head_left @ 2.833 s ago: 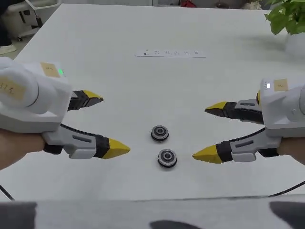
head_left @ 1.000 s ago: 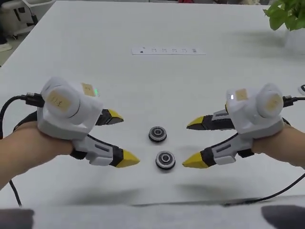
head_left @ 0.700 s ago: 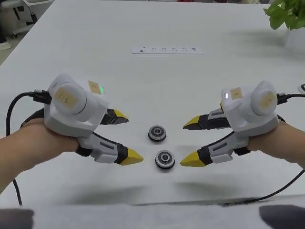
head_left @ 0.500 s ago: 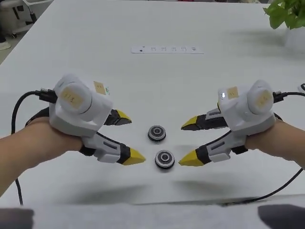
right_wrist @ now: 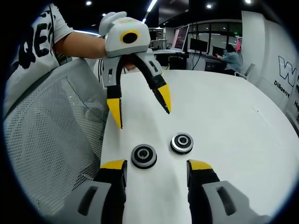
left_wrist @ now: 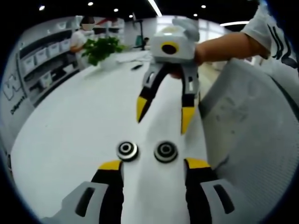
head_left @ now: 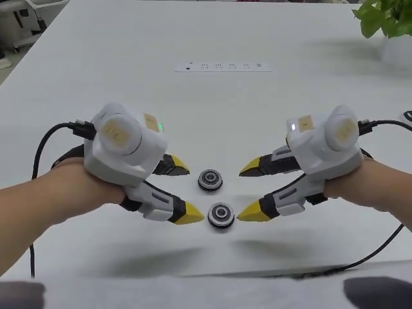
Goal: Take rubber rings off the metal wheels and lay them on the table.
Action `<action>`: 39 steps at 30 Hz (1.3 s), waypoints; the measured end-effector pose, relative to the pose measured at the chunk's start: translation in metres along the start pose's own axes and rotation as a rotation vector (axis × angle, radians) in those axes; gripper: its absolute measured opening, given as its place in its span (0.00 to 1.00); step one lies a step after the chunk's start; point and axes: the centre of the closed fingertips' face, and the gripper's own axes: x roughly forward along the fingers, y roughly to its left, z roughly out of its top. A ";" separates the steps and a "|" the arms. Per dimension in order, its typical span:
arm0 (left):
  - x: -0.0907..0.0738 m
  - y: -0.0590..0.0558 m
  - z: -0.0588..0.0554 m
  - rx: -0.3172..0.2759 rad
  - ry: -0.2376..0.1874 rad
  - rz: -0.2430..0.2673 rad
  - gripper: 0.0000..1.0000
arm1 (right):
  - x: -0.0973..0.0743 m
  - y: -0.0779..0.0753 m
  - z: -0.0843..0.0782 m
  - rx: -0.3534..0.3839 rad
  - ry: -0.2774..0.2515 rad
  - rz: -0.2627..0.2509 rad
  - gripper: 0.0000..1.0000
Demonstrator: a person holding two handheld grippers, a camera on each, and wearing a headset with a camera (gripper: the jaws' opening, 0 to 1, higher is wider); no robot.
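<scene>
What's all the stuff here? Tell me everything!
table: 1, white, under everything
metal wheels: 2, silver and black, lying between the gripper tips
socket strip: 1, white, farther up the table
plant: 1, green, far right corner
mesh chair: 1, grey, beside the table's edge
cables: 2, black, trailing from the grippers
left hand-held gripper: 1, white, yellow tips, open, left of wheels
right hand-held gripper: 1, same colours, open, right of wheels

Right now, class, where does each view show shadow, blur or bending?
Head view: even light, soft shadows on the table beneath the left gripper and right gripper. Left gripper view: fisheye curves the table edge; wheels look slightly soft. Right gripper view: same curving, wheels sharper.
</scene>
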 end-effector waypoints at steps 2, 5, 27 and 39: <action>0.002 -0.001 0.000 -0.004 0.000 -0.009 0.51 | 0.001 0.000 -0.001 -0.003 0.003 0.003 0.47; 0.005 -0.002 -0.001 -0.010 0.004 -0.016 0.49 | 0.002 0.001 -0.003 -0.005 0.005 0.007 0.47; 0.031 -0.023 -0.002 -0.008 0.033 -0.095 0.34 | 0.008 0.005 -0.014 0.021 0.017 0.026 0.44; 0.041 -0.021 -0.003 -0.023 0.031 -0.093 0.26 | 0.010 0.008 -0.012 0.045 -0.001 0.037 0.45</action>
